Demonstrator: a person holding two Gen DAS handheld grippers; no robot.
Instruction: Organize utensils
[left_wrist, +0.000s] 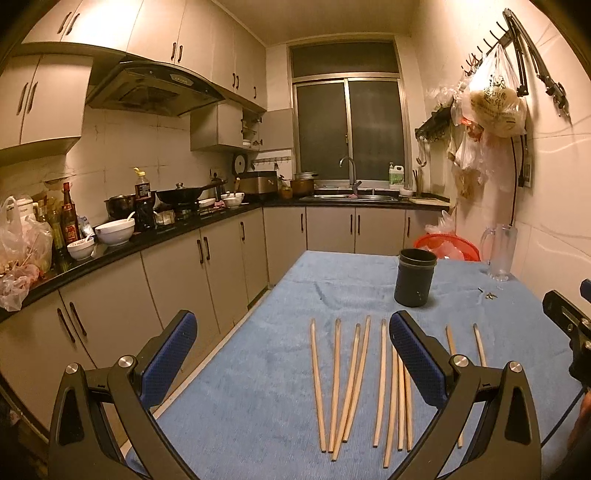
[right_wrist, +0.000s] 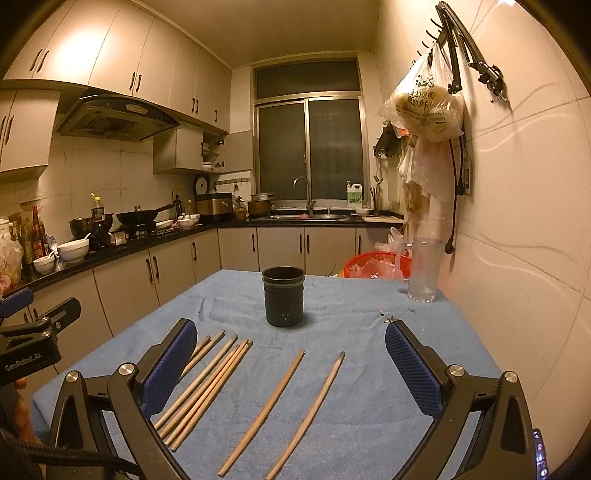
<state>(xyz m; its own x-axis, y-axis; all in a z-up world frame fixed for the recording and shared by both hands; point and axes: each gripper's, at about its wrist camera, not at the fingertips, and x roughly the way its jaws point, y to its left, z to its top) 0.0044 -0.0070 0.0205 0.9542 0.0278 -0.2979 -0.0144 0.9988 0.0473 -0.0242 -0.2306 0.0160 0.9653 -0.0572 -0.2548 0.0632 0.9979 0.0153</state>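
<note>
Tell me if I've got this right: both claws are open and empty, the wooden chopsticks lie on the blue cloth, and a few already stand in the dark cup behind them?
Not quite. The dark cup holds no chopsticks that show above its rim in the right wrist view; all the chopsticks in view lie on the blue cloth. The rest holds: the left claw and right claw are open and empty.

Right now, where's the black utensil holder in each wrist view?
Left wrist: black utensil holder right of centre, beyond the chopsticks, on the blue cloth.
Right wrist: near centre, beyond the chopsticks.
Shared landmark: clear glass mug by the right wall.
</note>
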